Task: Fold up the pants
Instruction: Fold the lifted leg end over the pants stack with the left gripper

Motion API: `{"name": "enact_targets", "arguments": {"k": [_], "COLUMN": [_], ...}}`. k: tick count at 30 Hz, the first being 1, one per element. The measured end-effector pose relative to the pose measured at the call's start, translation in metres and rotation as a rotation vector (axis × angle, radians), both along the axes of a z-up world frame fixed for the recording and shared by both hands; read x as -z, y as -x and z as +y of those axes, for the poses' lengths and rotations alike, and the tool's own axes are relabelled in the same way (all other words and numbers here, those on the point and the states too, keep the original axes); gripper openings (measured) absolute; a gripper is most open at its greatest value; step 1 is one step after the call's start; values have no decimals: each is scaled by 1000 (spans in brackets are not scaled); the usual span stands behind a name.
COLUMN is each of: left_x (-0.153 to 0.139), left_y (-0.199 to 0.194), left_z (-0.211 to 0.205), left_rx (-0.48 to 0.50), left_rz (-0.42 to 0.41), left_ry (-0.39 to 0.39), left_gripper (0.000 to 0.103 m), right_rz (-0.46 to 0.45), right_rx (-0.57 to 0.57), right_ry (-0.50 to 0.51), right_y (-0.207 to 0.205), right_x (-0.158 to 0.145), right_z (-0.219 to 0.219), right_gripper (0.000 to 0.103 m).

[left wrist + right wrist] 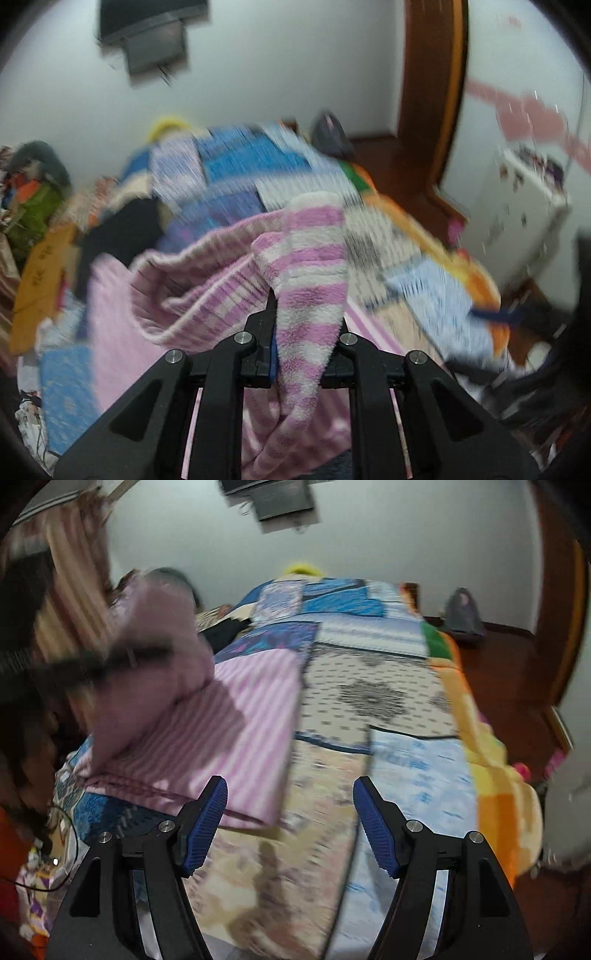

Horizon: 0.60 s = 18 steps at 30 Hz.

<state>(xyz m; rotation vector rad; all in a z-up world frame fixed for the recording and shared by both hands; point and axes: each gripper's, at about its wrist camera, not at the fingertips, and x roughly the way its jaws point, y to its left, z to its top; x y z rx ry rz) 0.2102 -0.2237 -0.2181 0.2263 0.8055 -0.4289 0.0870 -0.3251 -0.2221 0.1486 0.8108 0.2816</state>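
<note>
On the patchwork bed [369, 701], left tool [306, 332] grips one striped pants [310, 295]; right tool [290, 827] gapes empty.

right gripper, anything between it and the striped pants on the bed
Nothing visible. The right gripper is open and empty over the patchwork quilt; the pants lie just beyond its left finger. The left gripper already pinches one pant end.

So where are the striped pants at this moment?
In the left wrist view the pink striped pants hang centre from the shut left gripper, above the patchwork quilt.
</note>
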Motion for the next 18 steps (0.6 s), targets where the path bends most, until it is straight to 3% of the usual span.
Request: {"name": "enact_targets", "arguments": {"k": [2, 6, 9, 12, 18], "left_x": [30, 51, 43, 21, -31], "left_y": [0, 6, 10, 12, 11], "left_z": [-14, -26, -26, -11, 34], "left_rx": [26, 30, 37, 52, -20], "left_rz": [81, 81, 98, 110, -25], "left_ry": [-29, -90, -84, -19, 27], "left_gripper": [14, 14, 18, 32, 57], "right_rz": [0, 15, 28, 30, 18], "right_rx": [27, 68, 76, 64, 8], "right_ry": [-1, -8, -9, -18, -33], "right_y": [6, 15, 18, 18, 13], "right_x": [-1, 1, 4, 3, 2], "right_z": [-9, -22, -23, -16, 6], "right_gripper": [67, 67, 67, 67, 67]}}
